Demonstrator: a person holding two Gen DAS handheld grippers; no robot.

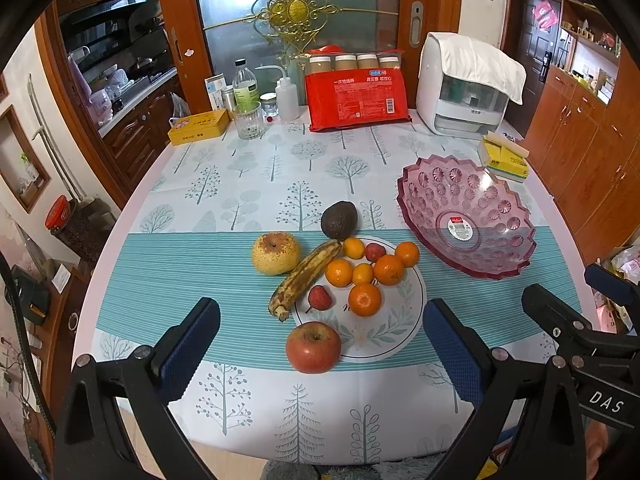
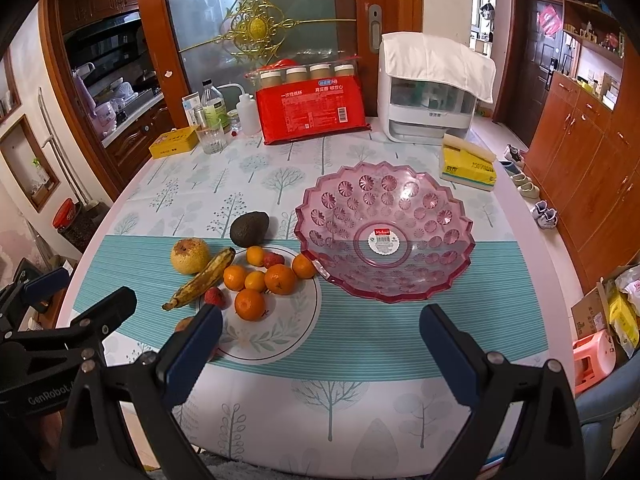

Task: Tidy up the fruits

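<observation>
A white round plate [image 1: 400, 332] [image 2: 288, 332] holds several oranges [image 1: 364, 299] [image 2: 249, 304] and small red fruits [image 1: 319, 297] [image 2: 215, 296]. A spotted banana [image 1: 302, 276] [image 2: 202, 279], a yellow pear [image 1: 275, 253] [image 2: 189, 255], a dark avocado [image 1: 339, 219] [image 2: 249, 228] and a red apple [image 1: 313, 346] lie at its rim. An empty pink glass bowl [image 1: 468, 216] [image 2: 384, 232] stands to the right. My left gripper [image 1: 320, 344] is open, hovering near the apple. My right gripper [image 2: 320, 340] is open, in front of the bowl.
At the table's far edge stand a yellow tin [image 1: 198, 127], a glass [image 1: 248, 122], bottles [image 1: 245, 88], a red packet [image 1: 356, 98], a white appliance [image 1: 464, 92] and a yellow tissue pack [image 1: 505, 158]. Wooden cabinets [image 2: 580, 168] line the right wall.
</observation>
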